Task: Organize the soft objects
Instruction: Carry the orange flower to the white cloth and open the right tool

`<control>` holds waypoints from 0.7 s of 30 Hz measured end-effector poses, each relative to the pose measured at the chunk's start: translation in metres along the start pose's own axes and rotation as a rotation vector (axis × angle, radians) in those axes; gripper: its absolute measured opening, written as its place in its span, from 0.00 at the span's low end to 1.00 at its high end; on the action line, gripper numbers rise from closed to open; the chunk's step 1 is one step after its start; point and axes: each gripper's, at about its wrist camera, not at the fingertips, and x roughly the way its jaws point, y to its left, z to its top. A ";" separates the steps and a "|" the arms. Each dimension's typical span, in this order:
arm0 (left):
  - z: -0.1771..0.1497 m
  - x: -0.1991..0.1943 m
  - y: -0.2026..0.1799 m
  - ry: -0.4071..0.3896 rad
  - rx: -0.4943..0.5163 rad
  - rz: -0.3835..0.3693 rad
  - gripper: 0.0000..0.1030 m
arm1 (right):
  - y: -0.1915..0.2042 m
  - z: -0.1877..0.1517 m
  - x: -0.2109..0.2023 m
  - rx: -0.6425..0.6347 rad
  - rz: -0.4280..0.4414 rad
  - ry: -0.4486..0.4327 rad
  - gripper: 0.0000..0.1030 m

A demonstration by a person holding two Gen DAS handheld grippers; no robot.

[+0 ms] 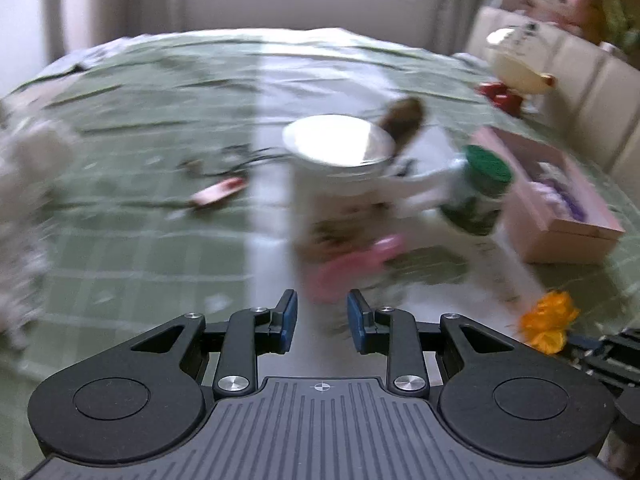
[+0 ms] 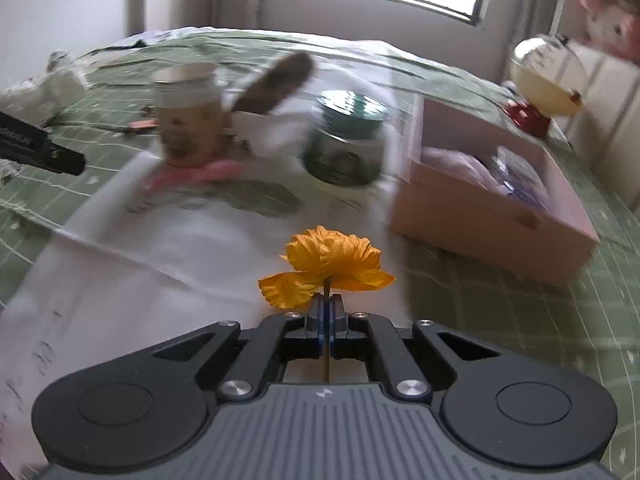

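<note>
My left tool (image 1: 322,322) hangs released over the bed (image 1: 132,248), its blue pads apart with nothing between them. Just ahead of the gap lies a blurred pink soft object (image 1: 348,264), at the foot of a tall silver-lidded canister (image 1: 340,168); neither touches the pads. To the right of the canister stands a green-lidded jar (image 1: 476,196), and right of that an open pink box (image 1: 560,204) holding pale purple contents. Behind the box a cream round plush toy (image 1: 516,62) sits against the headboard.

My right tool (image 2: 327,312) is clenched on the thin stem of an orange fabric flower (image 2: 328,266); the bloom sits directly above and ahead of the closed fingertips, over a white cloth (image 2: 168,280) spread on the green checked bedding. From this view, left to right beyond the flower: the canister, a brown feather-like object (image 2: 276,82), the green-lidded jar, then the pink box, near the flower on its right. Both views are motion-blurred.
</note>
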 end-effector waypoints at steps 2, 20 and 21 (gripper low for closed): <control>0.002 0.011 -0.011 -0.013 0.028 -0.058 0.30 | -0.014 -0.007 0.001 0.033 0.010 0.004 0.05; 0.002 0.067 -0.005 0.134 0.099 -0.233 0.33 | -0.037 -0.036 0.003 0.109 0.062 -0.018 0.79; -0.001 0.063 -0.013 0.138 0.148 -0.230 0.33 | -0.035 -0.036 0.004 0.105 0.060 -0.020 0.81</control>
